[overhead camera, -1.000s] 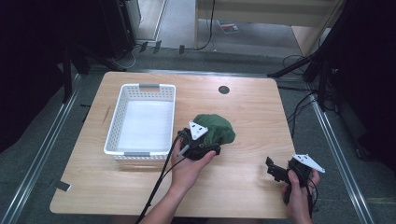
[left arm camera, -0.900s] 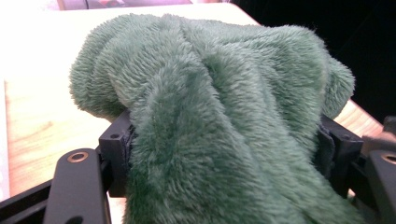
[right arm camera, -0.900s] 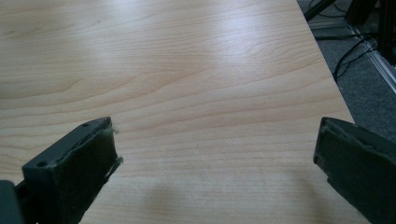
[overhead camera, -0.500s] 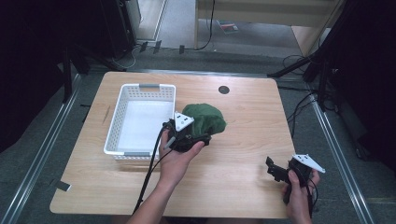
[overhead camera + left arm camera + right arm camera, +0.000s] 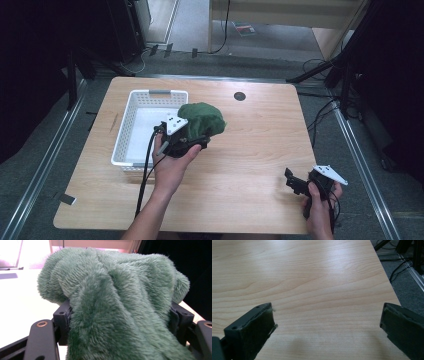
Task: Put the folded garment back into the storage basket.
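The green plush cloth [image 5: 202, 119] is bunched and held up at the right rim of the white basket [image 5: 131, 127], above the table [image 5: 250, 150]. The left gripper [image 5: 197, 142] has its jaws closed on the cloth, approx. one third open, w/ fabric filling the gap. The right gripper [image 5: 292, 181] rests low near the table's front right corner, jaws wide apart, nothing between them.

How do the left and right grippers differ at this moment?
The left gripper is clamped on the green plush cloth; the right gripper stands wide open with bare wood between its jaws. The left is beside the white basket; the right sits near the table's front right corner. Both have black jaws.
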### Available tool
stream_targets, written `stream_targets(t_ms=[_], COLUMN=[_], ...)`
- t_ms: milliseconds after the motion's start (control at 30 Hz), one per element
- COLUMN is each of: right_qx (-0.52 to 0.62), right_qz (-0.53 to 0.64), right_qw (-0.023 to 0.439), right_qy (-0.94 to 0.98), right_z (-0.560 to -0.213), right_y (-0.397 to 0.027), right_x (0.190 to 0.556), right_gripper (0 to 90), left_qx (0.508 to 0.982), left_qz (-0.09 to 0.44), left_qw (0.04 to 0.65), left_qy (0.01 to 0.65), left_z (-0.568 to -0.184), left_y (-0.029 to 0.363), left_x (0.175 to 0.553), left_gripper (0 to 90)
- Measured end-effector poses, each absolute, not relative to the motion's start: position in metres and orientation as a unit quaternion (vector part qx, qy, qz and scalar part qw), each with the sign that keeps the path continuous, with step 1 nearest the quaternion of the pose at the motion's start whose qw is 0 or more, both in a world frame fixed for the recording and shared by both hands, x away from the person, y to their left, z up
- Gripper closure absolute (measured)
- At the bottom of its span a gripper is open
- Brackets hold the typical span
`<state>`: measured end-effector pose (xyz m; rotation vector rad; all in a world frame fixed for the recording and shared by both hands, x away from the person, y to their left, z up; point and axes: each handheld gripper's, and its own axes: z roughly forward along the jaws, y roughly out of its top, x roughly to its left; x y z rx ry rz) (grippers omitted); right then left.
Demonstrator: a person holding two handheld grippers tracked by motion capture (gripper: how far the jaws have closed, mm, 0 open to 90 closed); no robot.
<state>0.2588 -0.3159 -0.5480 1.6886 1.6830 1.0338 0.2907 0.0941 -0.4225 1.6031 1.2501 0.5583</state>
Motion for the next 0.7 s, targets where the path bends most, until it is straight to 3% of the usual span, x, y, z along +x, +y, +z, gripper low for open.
stream_targets(t_ms=[700], right_qx=[0.626], right_qz=[0.382], right_qw=[0.268], right_qy=[0.625], right_z=[-0.548], right_y=[-0.316], right_x=[0.259], right_gripper=[0.0], left_qx=[0.626], left_qz=[0.246], left_qw=[0.482], left_qy=[0.562], left_z=[-0.433], left_y=[0.176], left_x=[0.311], left_gripper=[27.1])
